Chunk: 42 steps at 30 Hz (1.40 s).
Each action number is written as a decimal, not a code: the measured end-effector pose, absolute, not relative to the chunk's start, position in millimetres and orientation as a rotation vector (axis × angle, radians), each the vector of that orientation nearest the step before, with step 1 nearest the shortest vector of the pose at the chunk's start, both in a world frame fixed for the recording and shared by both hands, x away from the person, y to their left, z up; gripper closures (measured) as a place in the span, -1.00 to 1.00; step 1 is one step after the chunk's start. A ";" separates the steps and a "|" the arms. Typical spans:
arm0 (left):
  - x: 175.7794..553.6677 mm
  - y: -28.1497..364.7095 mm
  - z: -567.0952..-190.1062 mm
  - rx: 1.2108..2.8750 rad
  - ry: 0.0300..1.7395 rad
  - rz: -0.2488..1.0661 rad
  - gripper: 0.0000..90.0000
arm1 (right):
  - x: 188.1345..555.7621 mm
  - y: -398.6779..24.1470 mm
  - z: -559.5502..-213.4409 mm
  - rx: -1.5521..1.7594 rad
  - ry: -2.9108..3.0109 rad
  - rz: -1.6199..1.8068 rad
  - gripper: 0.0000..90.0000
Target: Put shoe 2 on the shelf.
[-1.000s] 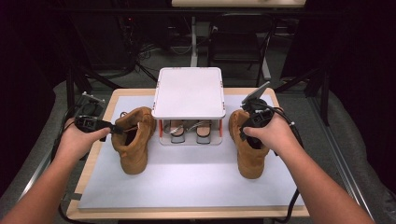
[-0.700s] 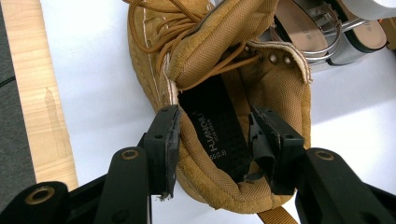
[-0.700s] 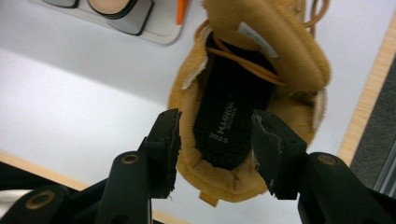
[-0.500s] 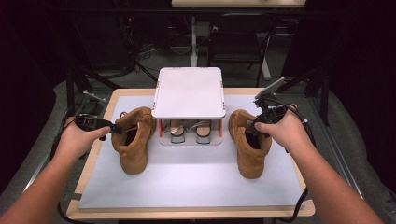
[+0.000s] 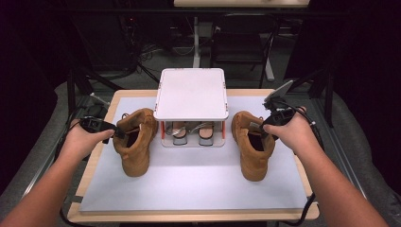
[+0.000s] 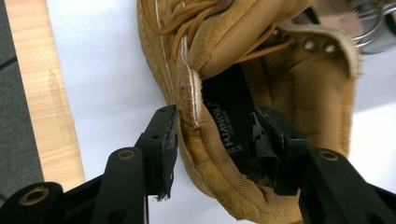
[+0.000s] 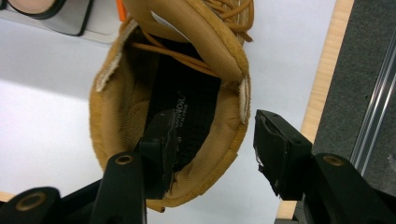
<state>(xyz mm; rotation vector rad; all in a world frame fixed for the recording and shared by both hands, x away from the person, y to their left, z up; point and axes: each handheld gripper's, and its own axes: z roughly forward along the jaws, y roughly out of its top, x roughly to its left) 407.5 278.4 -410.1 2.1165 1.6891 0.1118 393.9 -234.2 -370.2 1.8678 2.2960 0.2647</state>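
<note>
Two tan lace-up boots stand on a white mat (image 5: 198,182), toes toward me. My left gripper (image 5: 115,133) is at the collar of the left boot (image 5: 135,151). In the left gripper view, the left gripper (image 6: 215,115) is open, one jaw outside the left boot's (image 6: 308,93) padded collar and one inside, not pressing. My right gripper (image 5: 263,126) is at the collar of the right boot (image 5: 253,158). The right gripper (image 7: 212,116) has just been opening; the right boot's (image 7: 112,116) collar wall stands between its jaws, with a gap to the outer one.
A white box-like rack (image 5: 191,92) stands at the back centre between the boots, with a pair of shoes (image 5: 179,135) under it. The mat lies on a wooden table (image 5: 189,217). Dark floor, cables and chair legs lie beyond.
My right hand has slid to the right, off the top of the right boot toward its outer side, and its jaws have spread wider. The left hand has hardly moved.
</note>
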 end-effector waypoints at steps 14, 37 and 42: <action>420.6 268.0 -426.0 2.176 1.806 0.083 0.23 | 397.0 -241.0 -384.5 1.914 2.288 0.268 0.06; 432.6 266.0 -437.8 2.221 1.869 -0.001 0.51 | 407.2 -246.2 -398.1 1.986 2.278 0.229 0.09; 433.7 267.5 -438.3 2.196 1.883 -0.025 0.55 | 411.5 -244.2 -409.2 2.000 2.289 0.193 0.13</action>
